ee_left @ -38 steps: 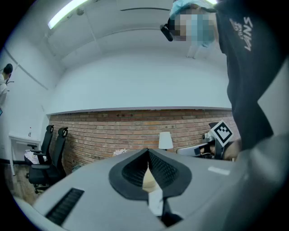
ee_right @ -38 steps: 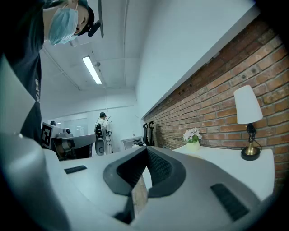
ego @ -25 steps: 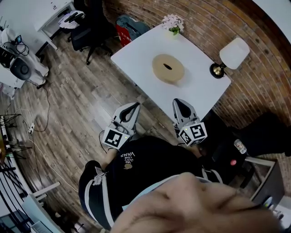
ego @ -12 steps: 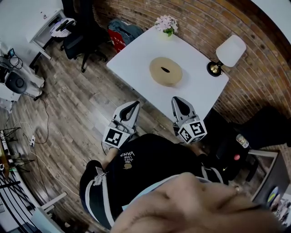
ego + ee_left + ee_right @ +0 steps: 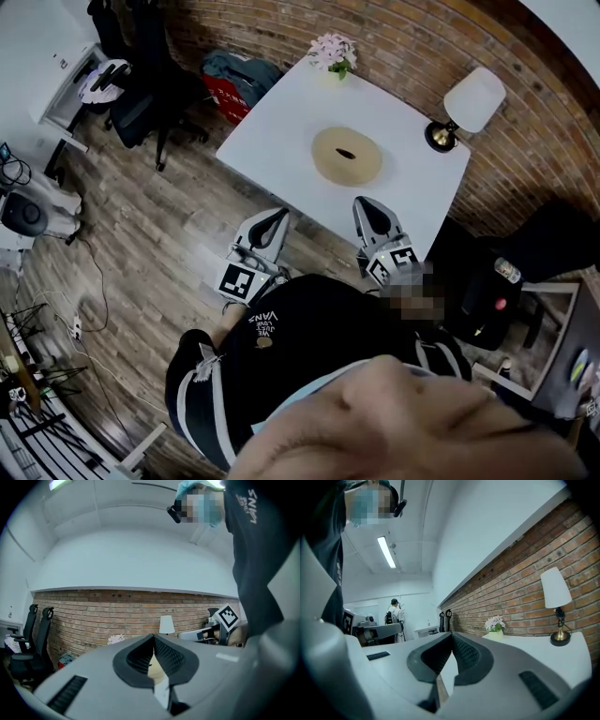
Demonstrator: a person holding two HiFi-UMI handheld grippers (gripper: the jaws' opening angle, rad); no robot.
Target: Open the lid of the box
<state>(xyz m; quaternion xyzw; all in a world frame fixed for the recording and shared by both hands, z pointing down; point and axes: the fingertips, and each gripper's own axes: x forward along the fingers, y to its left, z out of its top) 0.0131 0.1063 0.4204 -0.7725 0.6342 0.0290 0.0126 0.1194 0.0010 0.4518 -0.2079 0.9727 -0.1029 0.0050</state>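
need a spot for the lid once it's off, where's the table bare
Widest bare patch: the white table left of the round box, nearer than the flowers. Also bare between box and near edge. Tightest by the lamp at the right corner.

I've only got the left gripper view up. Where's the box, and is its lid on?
Observer: In the head view the round tan box sits mid-table on the white table, lid on.
Operator: How near are the hand-held grippers?
Observer: The left hand-held gripper and right hand-held gripper are by the table's near edge, apart from the box.
Operator: Is the right one open?
Observer: No, the right gripper view shows its jaws together, nothing between them.
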